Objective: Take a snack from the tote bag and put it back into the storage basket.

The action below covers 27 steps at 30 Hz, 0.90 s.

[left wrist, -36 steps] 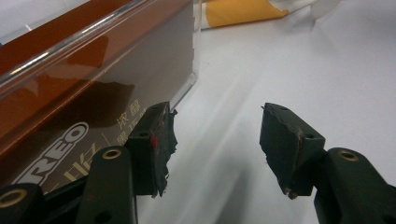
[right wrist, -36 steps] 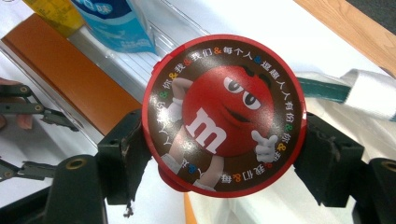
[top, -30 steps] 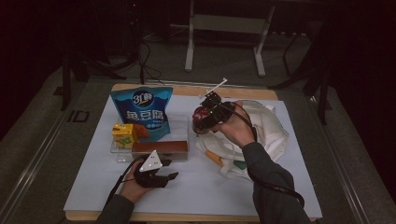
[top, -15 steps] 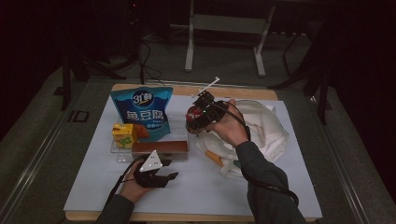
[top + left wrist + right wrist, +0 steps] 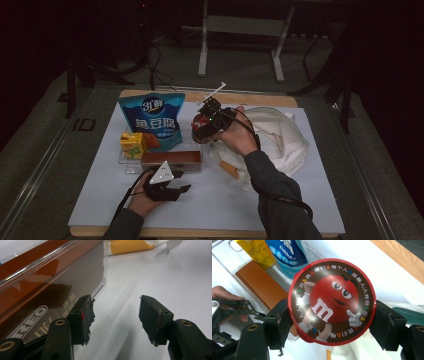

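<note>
Presently our right gripper (image 5: pixel 329 322) is clamped on the round red M&M's tin (image 5: pixel 331 301), one jaw on each side of its rim, lid face turned to the camera. In the high view we hold this tin (image 5: pixel 201 125) up off the table, above the right end of the clear tray (image 5: pixel 131 165), which sits left of centre, nearer the table's far edge than its near one.

Our left gripper (image 5: pixel 115 315) rests on the white table cover (image 5: pixel 220 200) by the near edge, jaws standing apart with nothing between them; its left jaw lies just beside the tray's front wall and the brown Oreo box (image 5: pixel 37 290) behind it. We cannot tell whether it touches the wall.

Outward from there: the tray already holds three things, namely the Oreo box (image 5: pixel 171 157) along its near side, a yellow drink carton (image 5: pixel 132 144) at its left end and a blue snack pouch (image 5: pixel 152 120) standing against its far side. A white cloth bag (image 5: pixel 272 137) lies slack toward the table's right edge, an orange strap (image 5: pixel 229 168) trailing from it.

Our judgement: the bag looks about unpacked and the tray mostly loaded. Tin picked and carried, not yet set down. Left to do: lower it into the free space at the tray's right end and release.
</note>
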### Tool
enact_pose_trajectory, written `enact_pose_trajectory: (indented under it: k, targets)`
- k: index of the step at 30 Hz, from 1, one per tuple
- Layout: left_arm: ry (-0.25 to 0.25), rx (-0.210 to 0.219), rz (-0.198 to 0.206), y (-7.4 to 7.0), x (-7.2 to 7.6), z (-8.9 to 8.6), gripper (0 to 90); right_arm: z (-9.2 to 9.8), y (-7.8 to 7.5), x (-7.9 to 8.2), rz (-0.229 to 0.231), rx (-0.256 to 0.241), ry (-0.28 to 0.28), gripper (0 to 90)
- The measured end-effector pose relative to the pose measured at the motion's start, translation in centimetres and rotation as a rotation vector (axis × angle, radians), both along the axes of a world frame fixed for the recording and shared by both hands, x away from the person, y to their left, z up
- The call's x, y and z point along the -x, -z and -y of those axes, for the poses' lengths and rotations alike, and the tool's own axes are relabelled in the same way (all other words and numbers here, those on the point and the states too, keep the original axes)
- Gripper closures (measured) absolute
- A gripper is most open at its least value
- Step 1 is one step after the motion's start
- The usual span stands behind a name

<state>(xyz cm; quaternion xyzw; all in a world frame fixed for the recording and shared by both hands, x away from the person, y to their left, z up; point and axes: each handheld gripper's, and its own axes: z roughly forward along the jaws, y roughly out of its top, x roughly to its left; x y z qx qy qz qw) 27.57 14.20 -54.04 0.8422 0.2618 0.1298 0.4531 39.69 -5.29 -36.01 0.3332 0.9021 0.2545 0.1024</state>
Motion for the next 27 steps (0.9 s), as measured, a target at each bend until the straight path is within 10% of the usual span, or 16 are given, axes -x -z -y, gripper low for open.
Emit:
enact_pose_trajectory:
  k: [27]
  targets:
    - [0.000, -0.001, 0.000, 0.0, 0.0, 0.0, 44.2, -2.0, 1.0, -0.4, -0.019, -0.010, 0.010, 26.0]
